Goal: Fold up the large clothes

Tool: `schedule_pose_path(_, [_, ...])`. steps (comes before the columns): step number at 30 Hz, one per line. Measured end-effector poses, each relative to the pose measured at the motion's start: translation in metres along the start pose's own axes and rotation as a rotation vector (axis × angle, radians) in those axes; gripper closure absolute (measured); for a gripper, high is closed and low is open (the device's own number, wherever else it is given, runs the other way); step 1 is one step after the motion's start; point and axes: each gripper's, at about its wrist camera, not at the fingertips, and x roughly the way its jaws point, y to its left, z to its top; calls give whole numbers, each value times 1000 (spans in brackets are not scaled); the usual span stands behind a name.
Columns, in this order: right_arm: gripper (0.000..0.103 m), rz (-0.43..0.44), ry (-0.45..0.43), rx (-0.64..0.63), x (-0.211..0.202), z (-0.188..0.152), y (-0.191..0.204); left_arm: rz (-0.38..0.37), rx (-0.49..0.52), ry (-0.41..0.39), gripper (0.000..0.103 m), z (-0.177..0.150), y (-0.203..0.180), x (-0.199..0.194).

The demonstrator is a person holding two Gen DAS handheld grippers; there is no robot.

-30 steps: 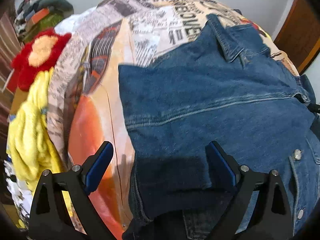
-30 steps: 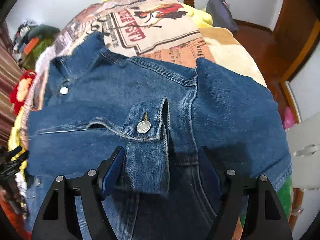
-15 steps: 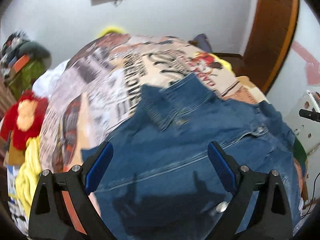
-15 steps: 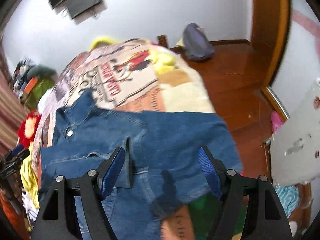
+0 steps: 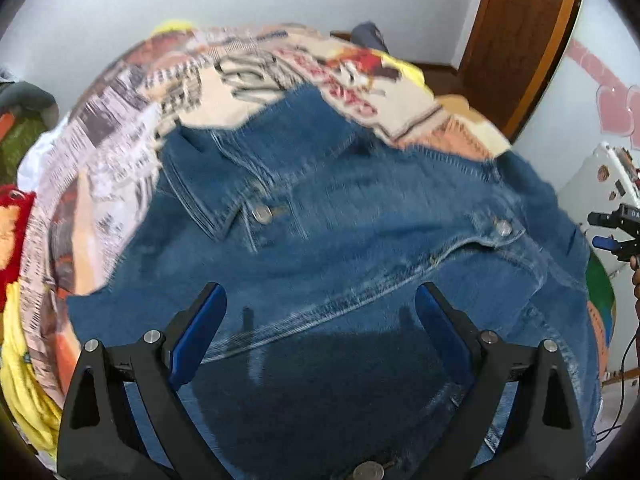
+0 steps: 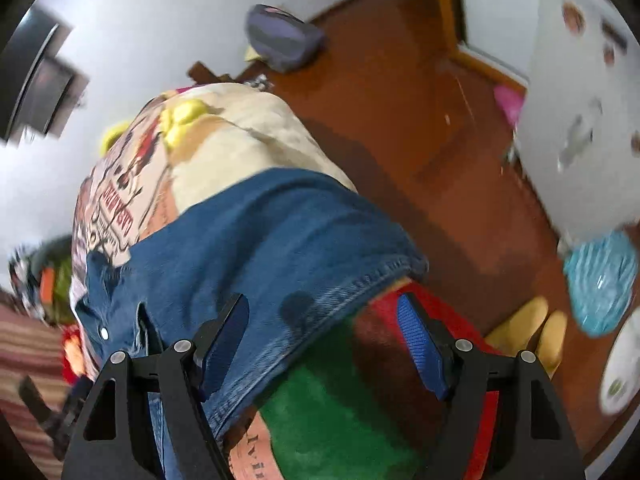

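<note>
A blue denim jacket (image 5: 340, 240) lies spread on the printed bedcover (image 5: 140, 92), collar at the upper left, its sleeves folded in over the body. My left gripper (image 5: 320, 320) is open and empty above the jacket's lower part. My right gripper (image 6: 324, 332) is open and empty above the jacket's right edge (image 6: 280, 248), which hangs at the side of the bed. The right gripper also shows at the far right of the left wrist view (image 5: 616, 232).
A red and yellow plush toy (image 5: 12, 216) lies at the bed's left. A grey bag (image 6: 284, 36) sits on the brown floor by the wall. A white cabinet (image 6: 588, 92), a teal bag (image 6: 600, 280) and yellow slippers (image 6: 532, 328) stand to the right of the bed.
Both grippers have lifted up and back from the jacket. The right gripper has swung to the right, past the bed's edge, so the floor now fills its view.
</note>
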Motion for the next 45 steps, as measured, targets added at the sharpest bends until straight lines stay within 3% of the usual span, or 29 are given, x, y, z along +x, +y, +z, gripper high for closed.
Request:
schedule_pose_path(6, [28,72,68,117,32,2,-20,-9,-22,71,7,-10,-1,26])
schedule_pose_path(11, [29,81,43,155,47,7,-19,-17,-41,88,7,-13,1,31])
schedule_pose_path(17, [60,15,-49,87,47,9,-3,-22,-52,83,7,-13,4,29])
schedule_pose_path(19, [76,-2,-96,33,38,7,6,-12,-61,72,7,-12,7,26])
schedule_pose_path(22, [85,-19,-145,-33,23,5,23,-16,-81,63,7,-11,12,21])
schedule_pose_path(25, [88,-10,-185,-99,2,2,44,-23,-92,43,7,-11,15,10])
schedule_pose_path(33, [90,113,-322,-293,-71,-20,119,-67,-123,-30,7,-10,21,-21])
schedule_pose_path(39, [90,220,-313,-410,-87,-47,182,-83,-104,-84,7,-12,20,-45])
schedule_pose_path(45, [90,277,-215,-491,-63,-76,236,-65,-80,-122,7,-26,28,-66])
